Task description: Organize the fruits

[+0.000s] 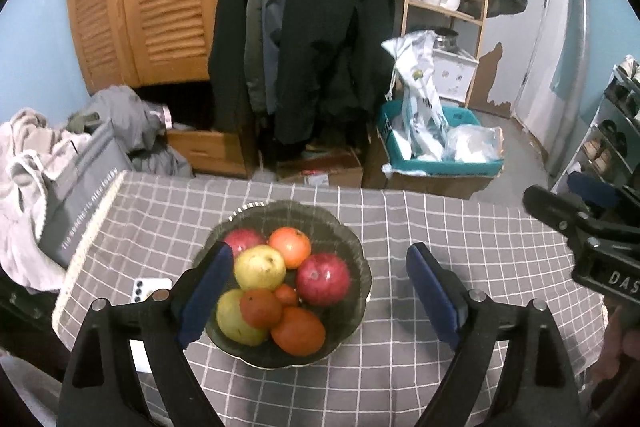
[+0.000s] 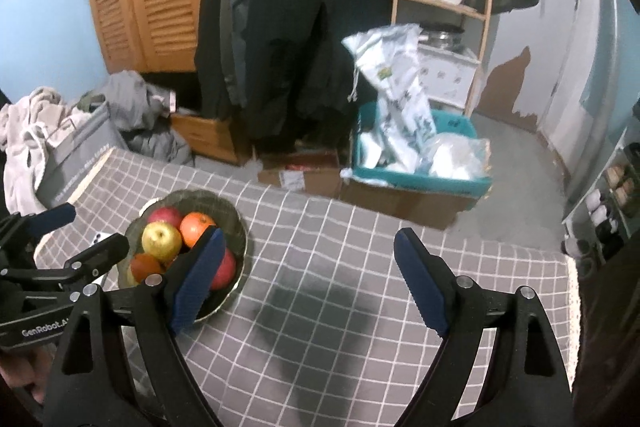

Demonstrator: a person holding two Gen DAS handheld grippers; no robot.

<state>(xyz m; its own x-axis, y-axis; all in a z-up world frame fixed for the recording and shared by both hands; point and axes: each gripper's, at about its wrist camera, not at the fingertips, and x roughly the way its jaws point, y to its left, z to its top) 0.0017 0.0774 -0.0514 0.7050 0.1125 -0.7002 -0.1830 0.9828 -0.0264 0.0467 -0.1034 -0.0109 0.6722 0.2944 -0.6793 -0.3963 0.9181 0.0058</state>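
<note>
With all fruit piled in the bowl (image 1: pixel 280 355) near the surface's far-left corner, left gripper (image 1: pixel 320 291) and right gripper (image 2: pixel 306 281) hover, fingers spread and empty; task looks finished.

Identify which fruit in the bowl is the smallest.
The small orange-red fruit wedged mid-bowl, between the big red apple and a darker orange one; every other fruit is clearly larger.

Dim indoor light, soft shadows, slight blur, edges bent by fisheye.
</note>
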